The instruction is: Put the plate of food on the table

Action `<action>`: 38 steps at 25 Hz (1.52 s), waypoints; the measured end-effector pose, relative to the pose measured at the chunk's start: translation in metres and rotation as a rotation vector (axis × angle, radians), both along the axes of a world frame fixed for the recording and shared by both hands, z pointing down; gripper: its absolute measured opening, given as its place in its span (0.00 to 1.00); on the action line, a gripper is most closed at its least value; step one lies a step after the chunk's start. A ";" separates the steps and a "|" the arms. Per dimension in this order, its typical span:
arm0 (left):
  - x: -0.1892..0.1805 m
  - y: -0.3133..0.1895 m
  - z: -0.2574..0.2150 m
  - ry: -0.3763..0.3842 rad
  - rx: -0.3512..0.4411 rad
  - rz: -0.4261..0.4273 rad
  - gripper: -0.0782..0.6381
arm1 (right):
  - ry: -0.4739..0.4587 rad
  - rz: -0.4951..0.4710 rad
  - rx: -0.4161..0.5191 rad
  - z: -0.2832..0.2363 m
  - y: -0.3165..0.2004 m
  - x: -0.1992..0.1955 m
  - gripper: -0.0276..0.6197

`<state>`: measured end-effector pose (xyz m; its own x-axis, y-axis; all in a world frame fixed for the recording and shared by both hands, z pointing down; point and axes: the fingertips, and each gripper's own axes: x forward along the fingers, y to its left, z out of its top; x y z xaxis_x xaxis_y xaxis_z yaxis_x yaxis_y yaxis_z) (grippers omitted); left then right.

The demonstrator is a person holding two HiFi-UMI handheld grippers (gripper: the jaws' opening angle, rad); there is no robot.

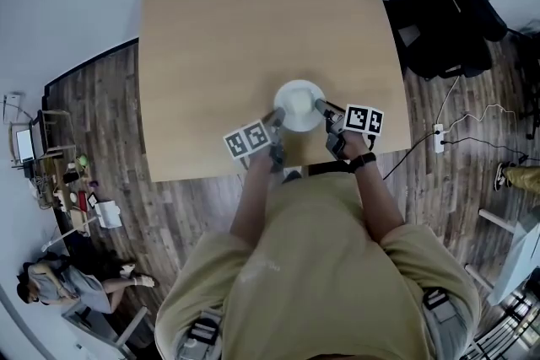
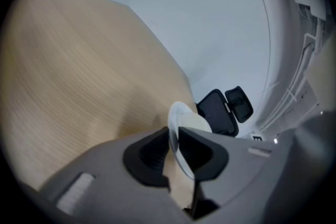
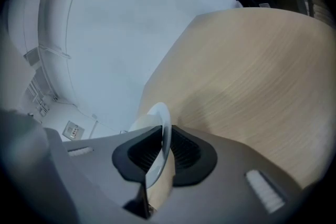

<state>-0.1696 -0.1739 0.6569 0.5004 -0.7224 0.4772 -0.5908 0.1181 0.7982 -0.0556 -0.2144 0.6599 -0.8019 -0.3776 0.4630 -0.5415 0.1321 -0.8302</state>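
A round white plate (image 1: 299, 104) with pale food on it rests on the light wooden table (image 1: 245, 21), near the front edge. My left gripper (image 1: 277, 115) reaches the plate's left rim and my right gripper (image 1: 321, 106) its right rim. In the left gripper view the plate (image 2: 185, 115) has its thin rim between the jaws of the left gripper (image 2: 174, 139), and the pads stand slightly off it. In the right gripper view the right gripper (image 3: 164, 141) has its pads pressed on the rim of the plate (image 3: 157, 113).
Bare tabletop stretches beyond the plate. Black office chairs (image 1: 447, 13) stand at the table's right side. A power strip (image 1: 438, 137) with cables lies on the wood floor to the right. A person (image 1: 59, 282) sits by clutter at the lower left.
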 end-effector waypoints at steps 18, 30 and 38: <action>-0.025 -0.200 0.040 -0.164 -0.010 -0.026 0.19 | 0.074 -0.022 0.027 0.044 -0.197 -0.024 0.14; -0.026 -0.235 0.080 -0.399 -0.062 0.037 0.22 | 0.251 -0.081 0.055 0.079 -0.226 -0.025 0.17; -0.030 -0.231 0.083 -0.495 -0.091 0.048 0.24 | 0.288 -0.060 0.086 0.077 -0.226 -0.018 0.29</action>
<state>-0.1996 -0.4045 0.7397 0.2298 -0.6485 0.7257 -0.9021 0.1379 0.4088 -0.0731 -0.4401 0.7365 -0.6643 -0.3814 0.6428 -0.7421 0.2340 -0.6281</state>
